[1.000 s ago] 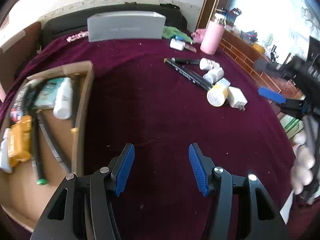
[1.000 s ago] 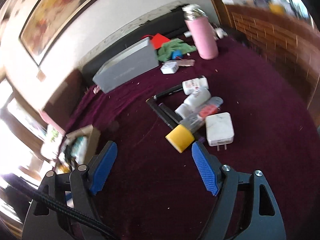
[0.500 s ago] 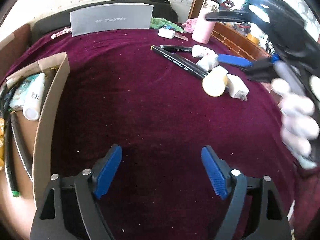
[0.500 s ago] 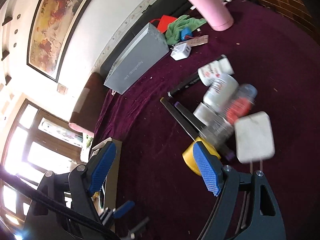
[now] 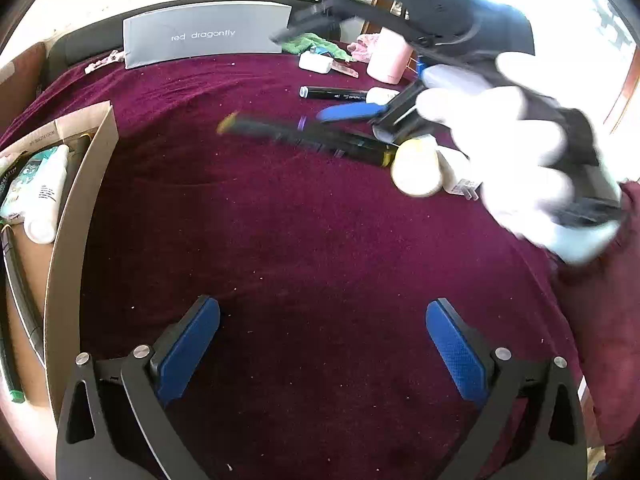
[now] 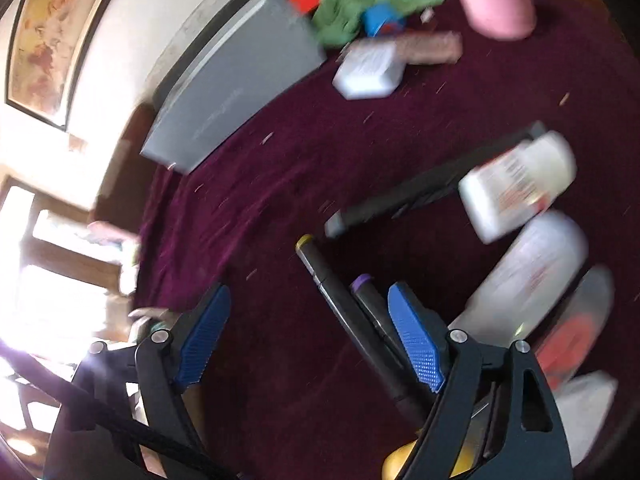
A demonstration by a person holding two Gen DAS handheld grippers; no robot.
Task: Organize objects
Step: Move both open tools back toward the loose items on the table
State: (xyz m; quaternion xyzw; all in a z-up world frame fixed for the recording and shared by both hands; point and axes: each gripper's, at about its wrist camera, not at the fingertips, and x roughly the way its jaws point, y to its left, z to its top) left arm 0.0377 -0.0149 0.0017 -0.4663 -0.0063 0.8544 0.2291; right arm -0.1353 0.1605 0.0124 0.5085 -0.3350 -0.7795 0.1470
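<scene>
A brown cardboard box (image 5: 80, 200) stands to the left of the left tool (image 5: 322, 308) and already holds a white plastic bottle (image 5: 44, 204) among other sorted items. The left tool's jaws have just been opening. They stand spread wide over bare maroon cloth on the tabletop (image 5: 280, 240), with nothing between them.

Ahead of the left tool, against the far edge, leans a flat grey box printed "red dragonfly" (image 5: 204, 34).

The right tool (image 6: 309, 292), held in a white-gloved hand (image 5: 520, 152), is also spread and grips nothing. A black marker with a yellow end (image 6: 336, 288) lies between its jaws, close to the right finger. A black marker with a purple end (image 6: 370, 300) lies just beside it, against that finger's inner face.

Both markers look light, stiff and smooth-barrelled, so they are likely to roll or slip from a pinch near an end. Mid-barrel, across the width, seems the best hold. Because the two lie side by side, a closing pinch could catch both or nudge one away.

Ahead and to the right of the right tool lie a third black marker with a grey end (image 6: 400, 200) and two white plastic bottles (image 6: 516, 184) (image 6: 532, 272). The bottles crowd the right finger's outer side. Farther ahead are a white plug adapter (image 6: 368, 68), a crumpled green cloth (image 6: 360, 4) and a pink flask (image 6: 500, 0), all well apart from the markers.
</scene>
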